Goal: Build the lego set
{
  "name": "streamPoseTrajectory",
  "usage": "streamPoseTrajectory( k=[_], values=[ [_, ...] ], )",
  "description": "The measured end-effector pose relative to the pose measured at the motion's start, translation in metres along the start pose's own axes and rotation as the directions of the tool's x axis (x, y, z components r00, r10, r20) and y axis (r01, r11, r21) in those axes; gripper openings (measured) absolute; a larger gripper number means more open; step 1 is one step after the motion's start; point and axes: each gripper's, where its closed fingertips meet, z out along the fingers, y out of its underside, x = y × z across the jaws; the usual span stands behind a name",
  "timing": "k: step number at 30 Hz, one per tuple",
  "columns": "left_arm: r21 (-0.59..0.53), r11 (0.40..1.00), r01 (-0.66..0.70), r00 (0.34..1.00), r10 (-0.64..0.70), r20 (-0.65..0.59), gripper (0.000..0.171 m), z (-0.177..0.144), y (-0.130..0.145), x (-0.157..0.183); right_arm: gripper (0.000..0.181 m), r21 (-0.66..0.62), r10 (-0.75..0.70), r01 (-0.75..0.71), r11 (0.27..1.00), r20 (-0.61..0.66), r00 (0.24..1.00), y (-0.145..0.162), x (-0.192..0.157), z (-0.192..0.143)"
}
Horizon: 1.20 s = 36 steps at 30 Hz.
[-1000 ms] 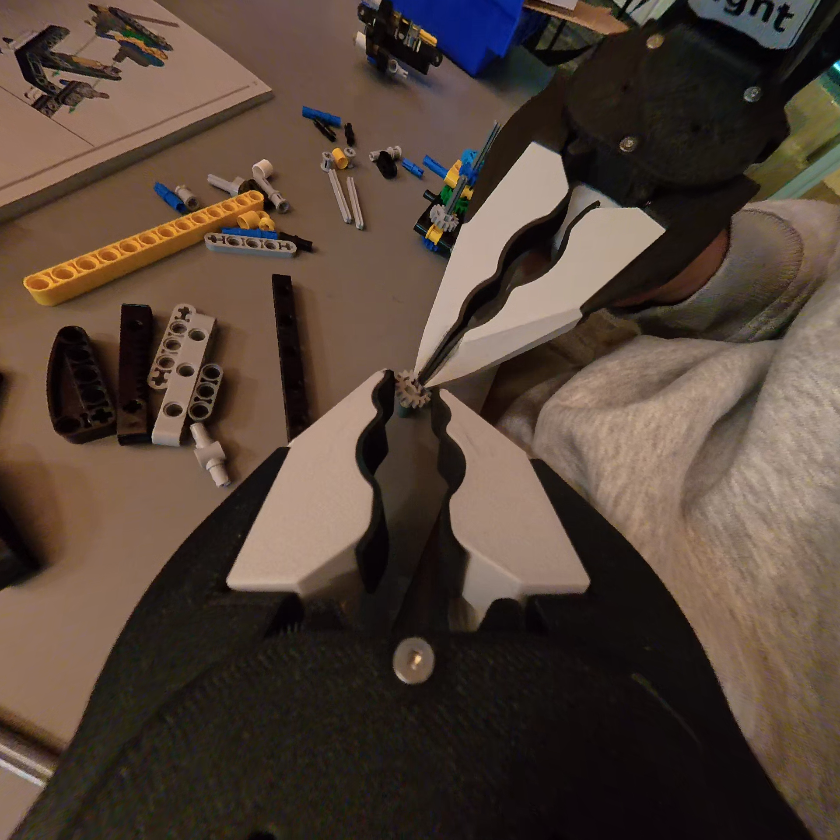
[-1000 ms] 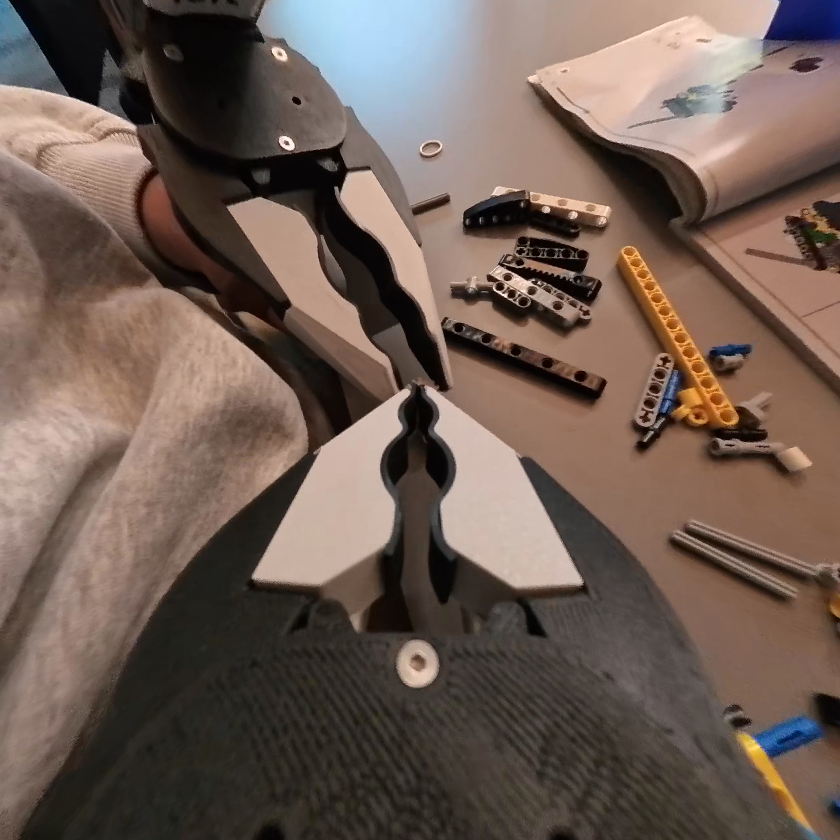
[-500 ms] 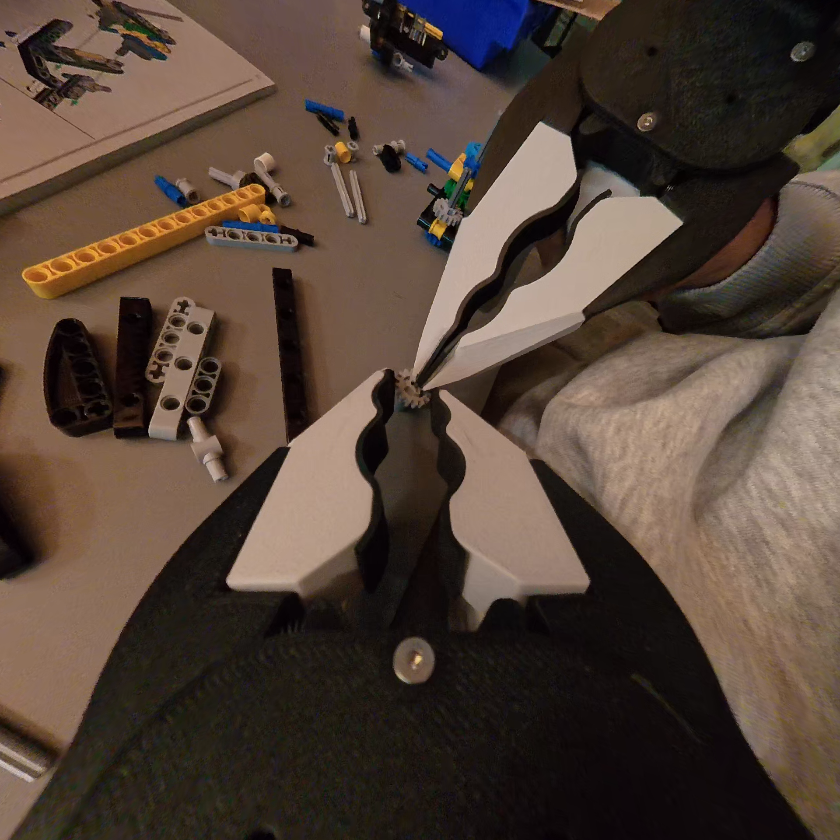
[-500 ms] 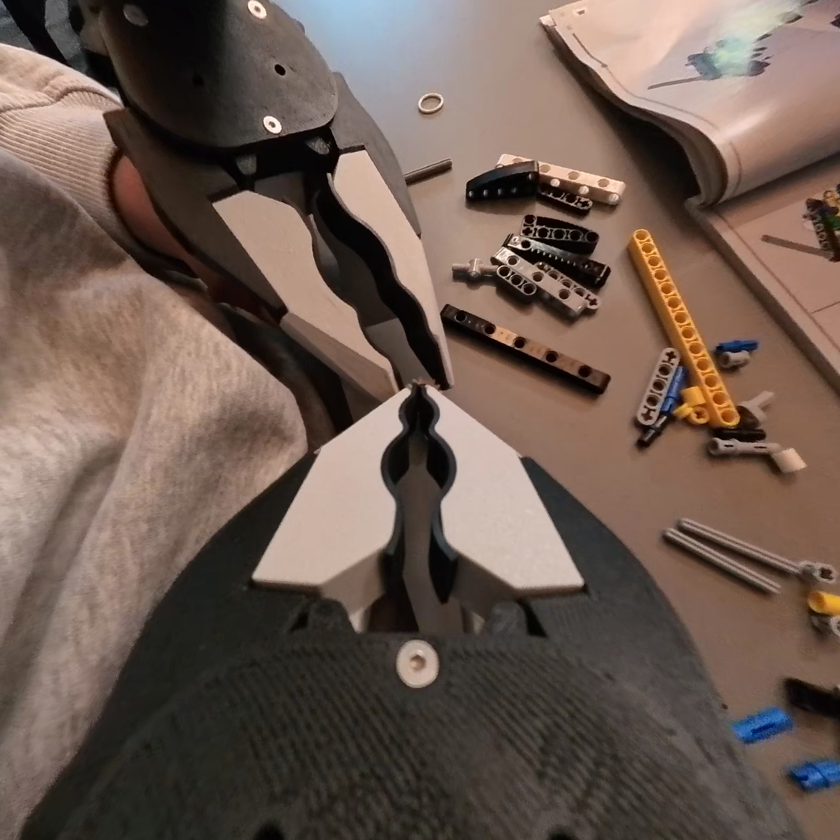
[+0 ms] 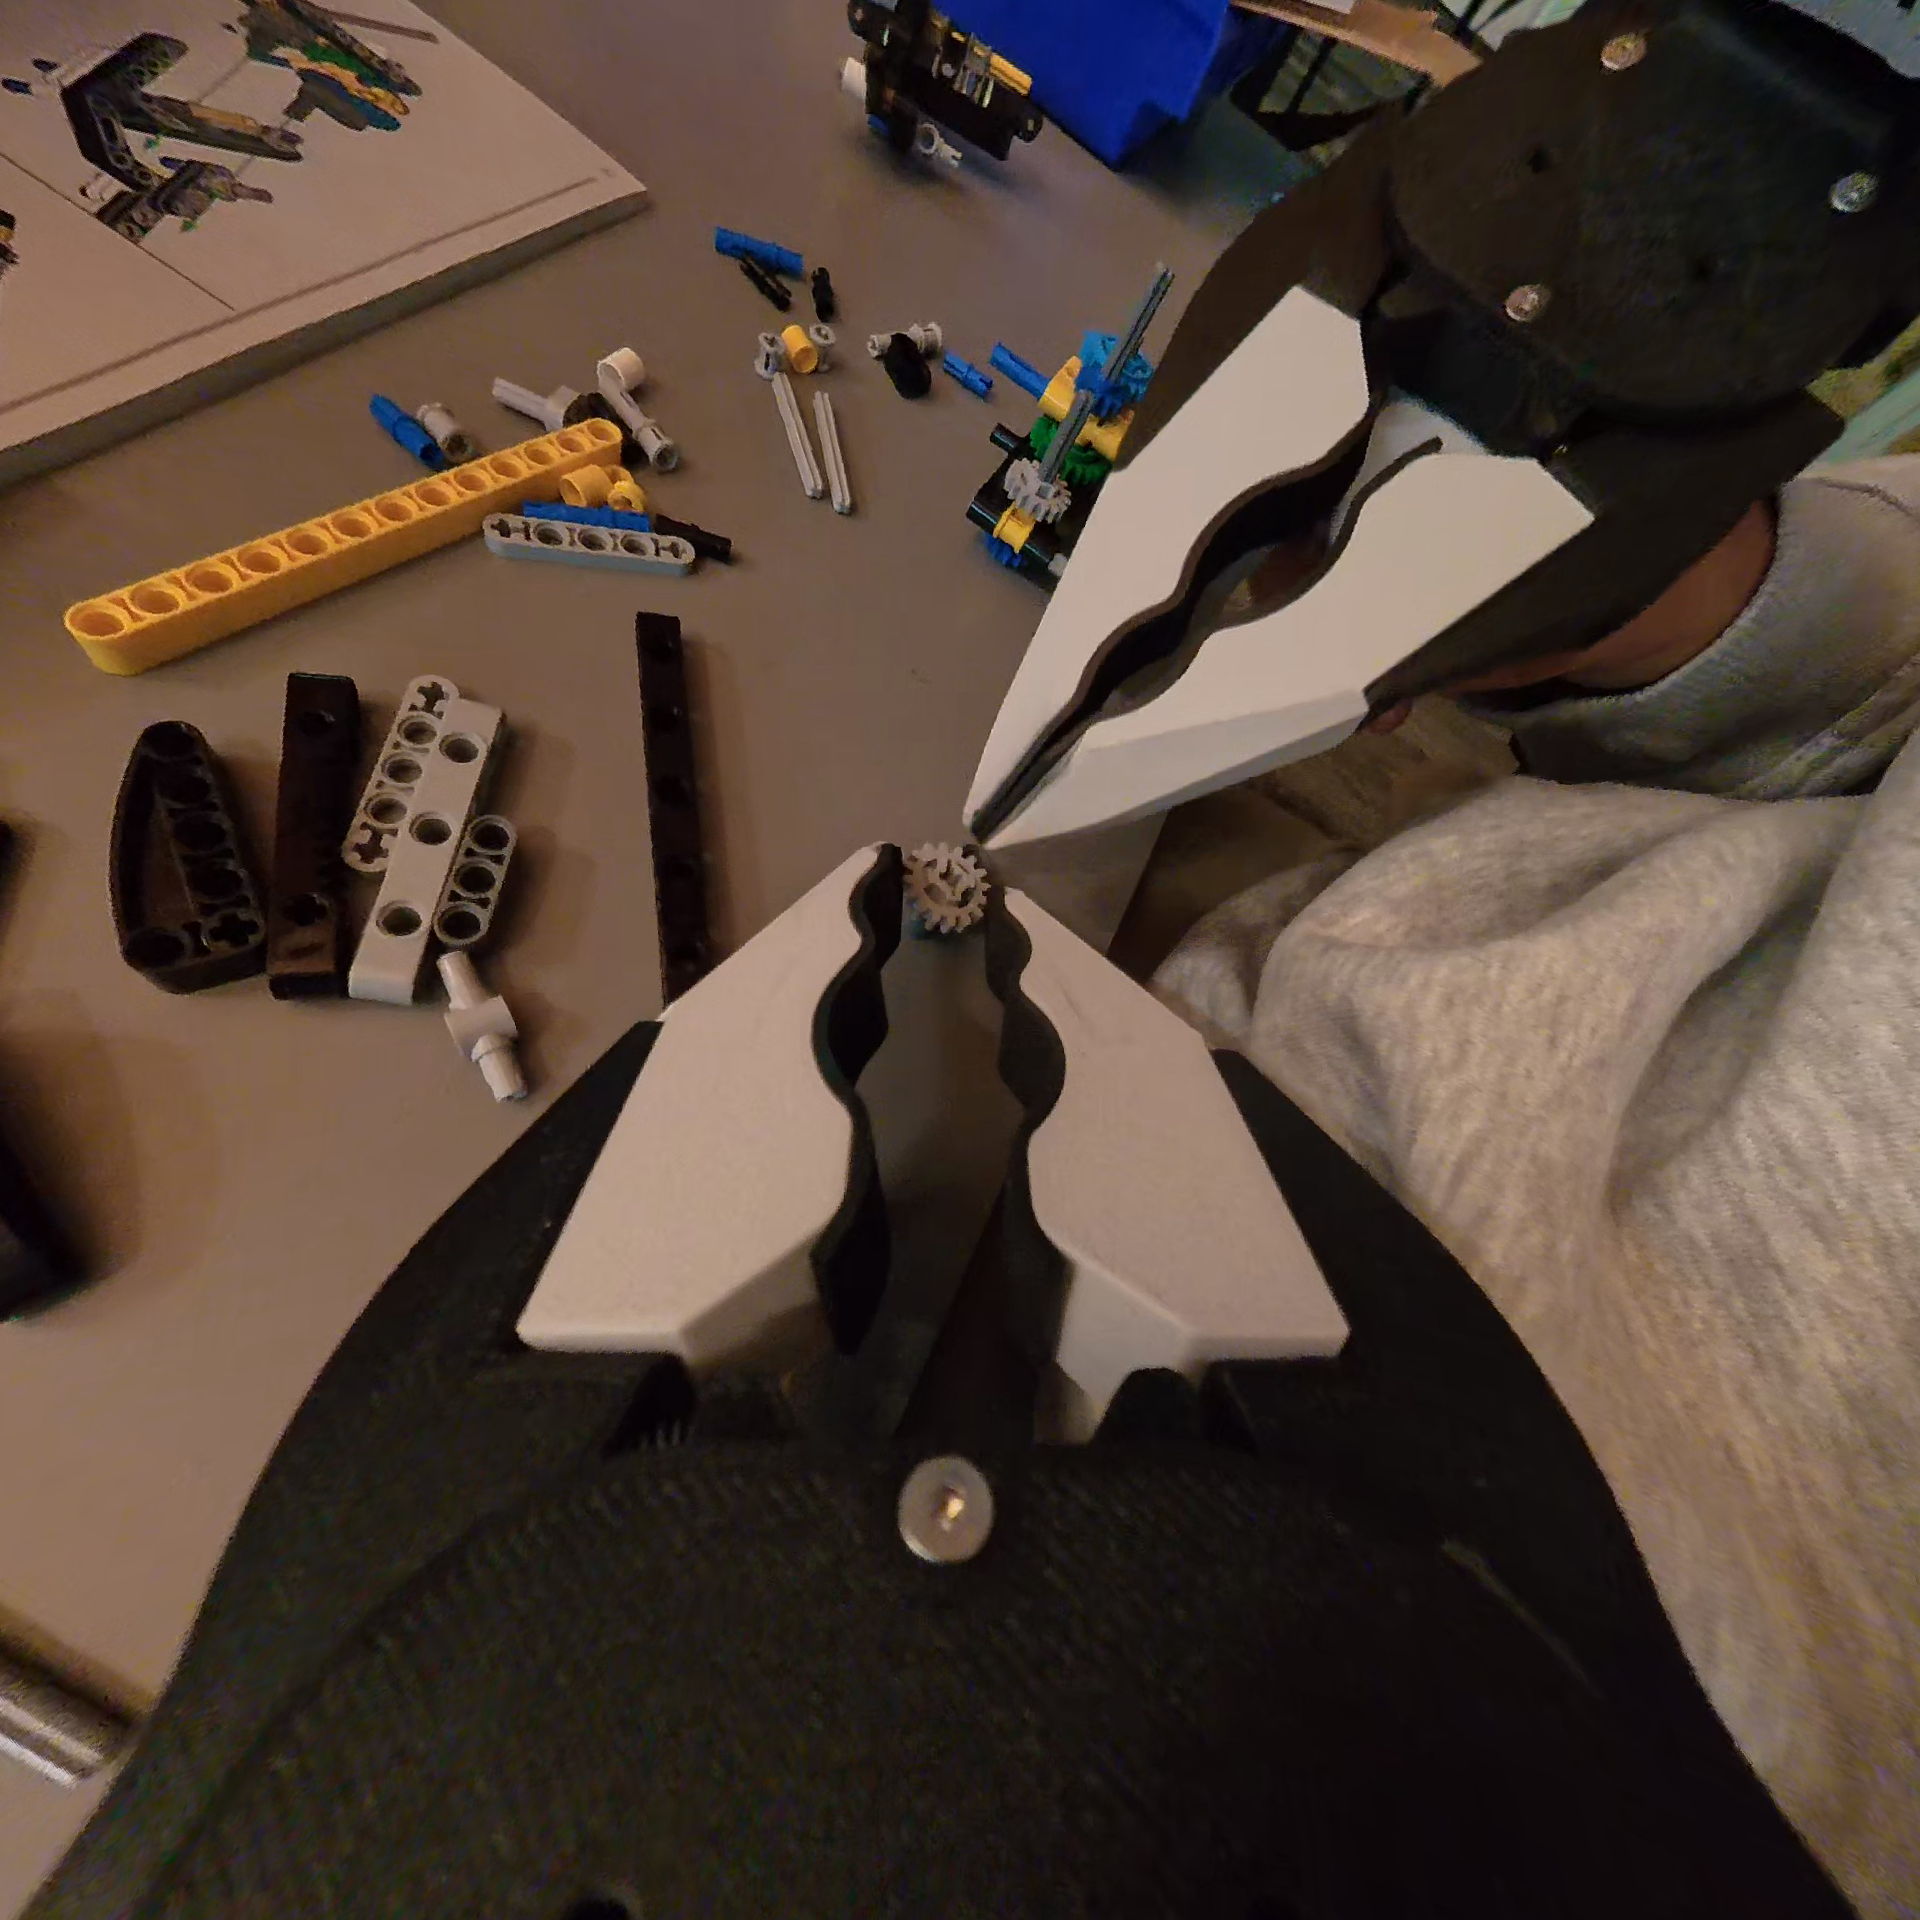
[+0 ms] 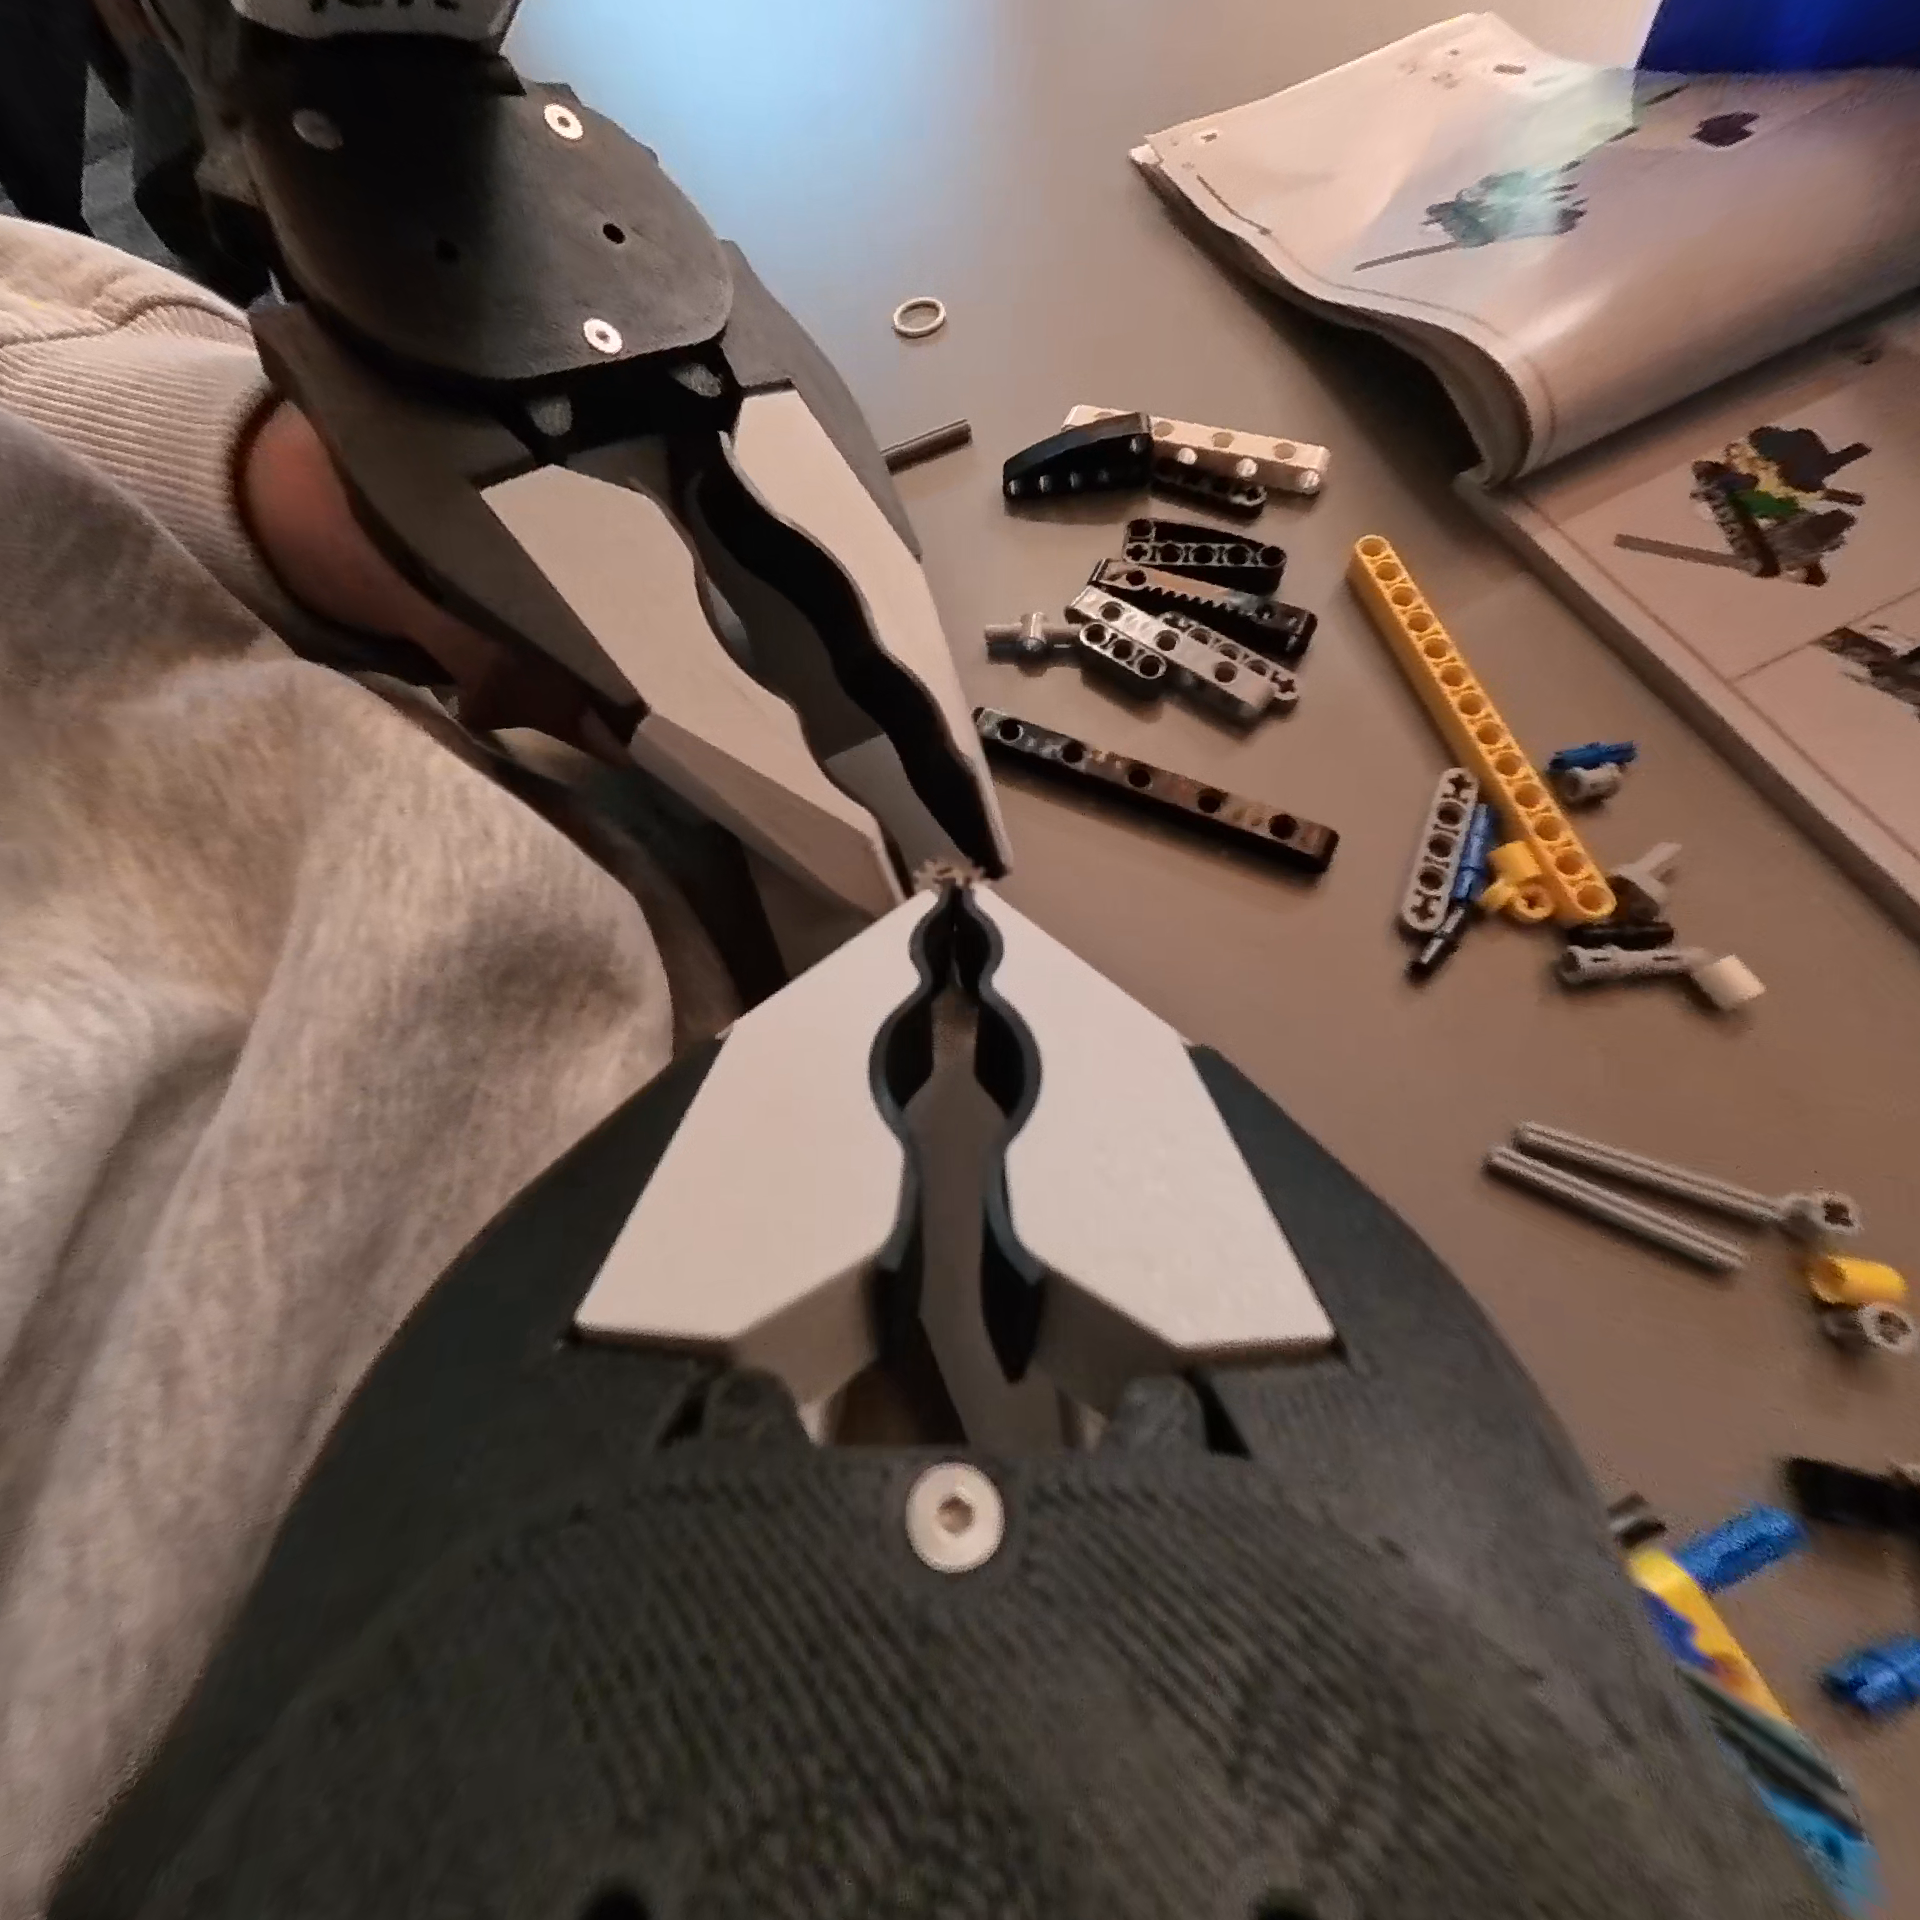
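My left gripper is shut on a small grey gear, held at its fingertips above the table's near edge; a bit of blue shows under the gear. My right gripper is shut, and I cannot tell if anything thin is between its tips. It comes in from the upper right in the left wrist view, its tip just off the gear's upper right rim. In the right wrist view the left gripper points down at my right tips, with the gear between the two.
Loose parts lie on the grey table: a long yellow beam, black and grey beams, a thin black beam, grey axles, small pins. A geared sub-assembly, an open instruction booklet and a grey sleeve are nearby. My left and right fingertips are right by each other.
The right gripper's tip has drawn back a little from the gear, up and to the right. The left gripper still holds the gear, whose face now shows more fully.
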Motion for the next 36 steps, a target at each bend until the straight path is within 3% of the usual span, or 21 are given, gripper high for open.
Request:
streamPoseTrajectory(
  k=[18,29,32,36],
  values=[
    [-0.039,0.999,-0.019,0.999,0.020,0.032,0.014,0.002,0.002,-0.003,0.000,-0.131,-0.006,0.010,0.991,0.030,1.000,0.005,-0.002,0.010],
    [-0.039,0.999,0.010,1.000,-0.009,0.030,0.014,0.002,0.001,-0.003,0.000,-0.086,-0.027,0.025,0.996,-0.024,0.999,0.004,0.002,0.010],
    [0.004,0.996,0.085,0.996,-0.085,-0.011,0.014,0.000,-0.004,-0.004,0.018,-0.043,-0.079,0.073,0.996,-0.158,0.984,-0.001,0.017,-0.002],
    [0.144,0.972,0.183,0.981,-0.172,-0.086,0.014,-0.016,-0.026,-0.008,0.035,0.064,-0.031,0.045,0.997,-0.207,0.978,-0.012,0.024,-0.019]
  ],
)
